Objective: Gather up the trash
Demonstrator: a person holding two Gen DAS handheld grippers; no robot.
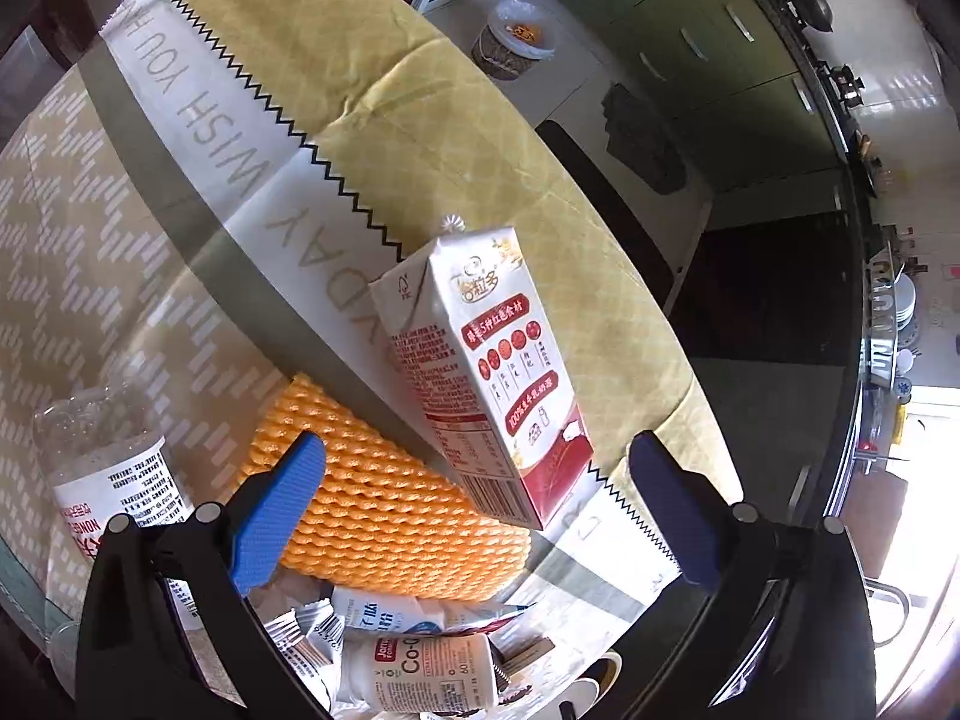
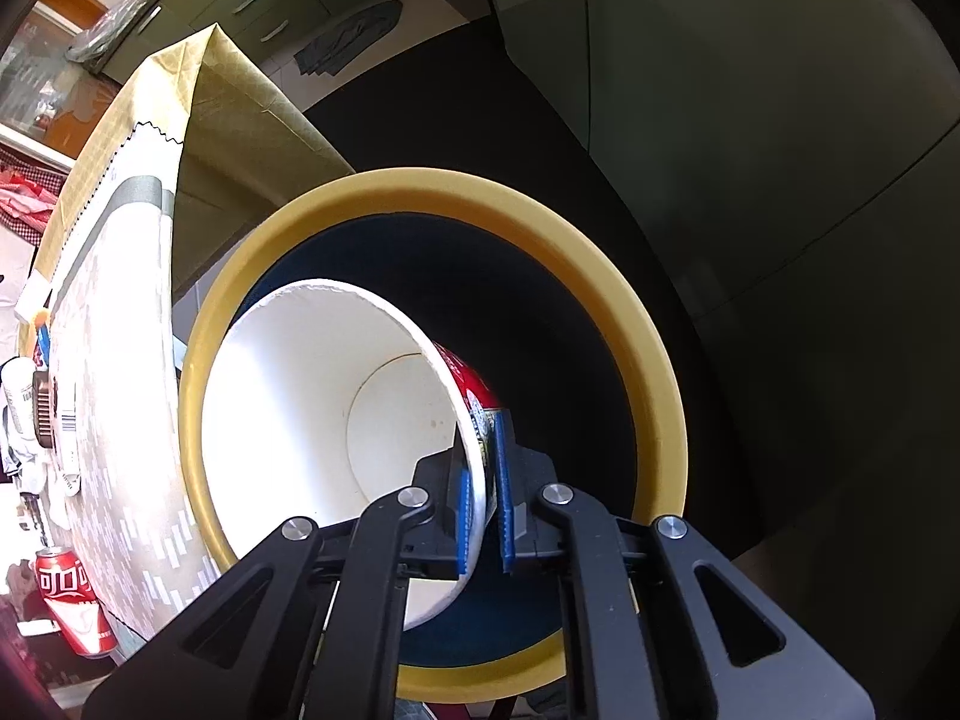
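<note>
Trash lies spread between two spots: the right gripper (image 2: 483, 495) has its blue pads (image 2: 503, 492) clenched on the wall of a white paper bowl (image 2: 312, 420), one pad inside the rim and one outside against its red printed side. The bowl sits tilted inside the mouth of a bin with a yellow rim (image 2: 606, 276) and dark interior, directly ahead of those fingers. Left of them, the clothed table (image 2: 120, 360) edge runs past, with a red soda can (image 2: 69, 606) standing at its near end. The left gripper (image 1: 474, 480) hangs with its jaws released and wide, nothing pressed by either pad. Between and just beyond its fingertips a white and red milk carton (image 1: 486, 372) stands tilted on the table, its lower end resting against an orange foam net sleeve (image 1: 384, 504) that lies under the left finger (image 1: 279, 510). Outside that finger lies a clear plastic bottle (image 1: 108, 462); beneath the fingers are wrappers and a small white bottle (image 1: 420, 672).
</note>
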